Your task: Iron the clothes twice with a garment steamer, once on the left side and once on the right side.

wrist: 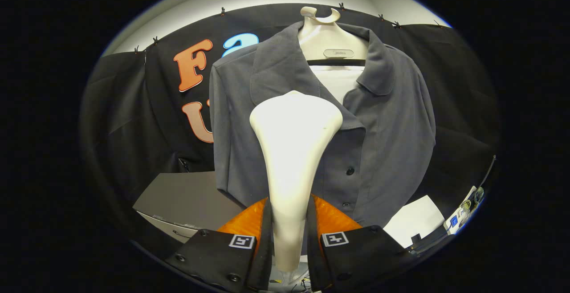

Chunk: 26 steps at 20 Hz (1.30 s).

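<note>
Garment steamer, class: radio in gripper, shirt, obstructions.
Gripper shut on white garment steamer. Steamer head up against grey button shirt on hanger, left of placket. Nothing between head and cloth.

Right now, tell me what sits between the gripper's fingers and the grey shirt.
In the gripper view, the hand-held gripper is shut on the white steamer. Its wide head rises just ahead of the fingers, in front of the grey shirt; whether they touch is unclear.

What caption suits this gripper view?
Tongs clamp a white steamer head before a hanging grey shirt.
</note>
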### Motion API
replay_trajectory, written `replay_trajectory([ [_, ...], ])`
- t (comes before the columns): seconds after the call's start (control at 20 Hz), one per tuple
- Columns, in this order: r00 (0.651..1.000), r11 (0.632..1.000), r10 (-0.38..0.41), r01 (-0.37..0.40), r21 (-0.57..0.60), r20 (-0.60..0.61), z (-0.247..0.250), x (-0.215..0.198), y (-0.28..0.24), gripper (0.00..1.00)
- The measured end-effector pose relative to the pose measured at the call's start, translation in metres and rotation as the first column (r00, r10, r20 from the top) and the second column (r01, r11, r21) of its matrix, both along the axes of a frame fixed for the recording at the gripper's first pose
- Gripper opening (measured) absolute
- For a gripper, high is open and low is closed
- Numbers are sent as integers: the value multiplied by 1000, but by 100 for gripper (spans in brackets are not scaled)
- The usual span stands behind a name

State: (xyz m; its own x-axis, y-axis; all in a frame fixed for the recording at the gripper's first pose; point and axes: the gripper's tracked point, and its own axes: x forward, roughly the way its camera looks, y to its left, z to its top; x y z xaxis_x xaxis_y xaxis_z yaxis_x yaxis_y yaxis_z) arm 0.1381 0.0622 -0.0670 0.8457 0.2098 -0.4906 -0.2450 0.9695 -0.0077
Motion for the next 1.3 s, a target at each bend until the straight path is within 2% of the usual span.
replay_trajectory([
  [0.7,994,999,-11,8,-36,-105,-72,-16,-10,41],
  [1.3,976,998,-47,37,-52,-211,-141,-39,-28,41],
])
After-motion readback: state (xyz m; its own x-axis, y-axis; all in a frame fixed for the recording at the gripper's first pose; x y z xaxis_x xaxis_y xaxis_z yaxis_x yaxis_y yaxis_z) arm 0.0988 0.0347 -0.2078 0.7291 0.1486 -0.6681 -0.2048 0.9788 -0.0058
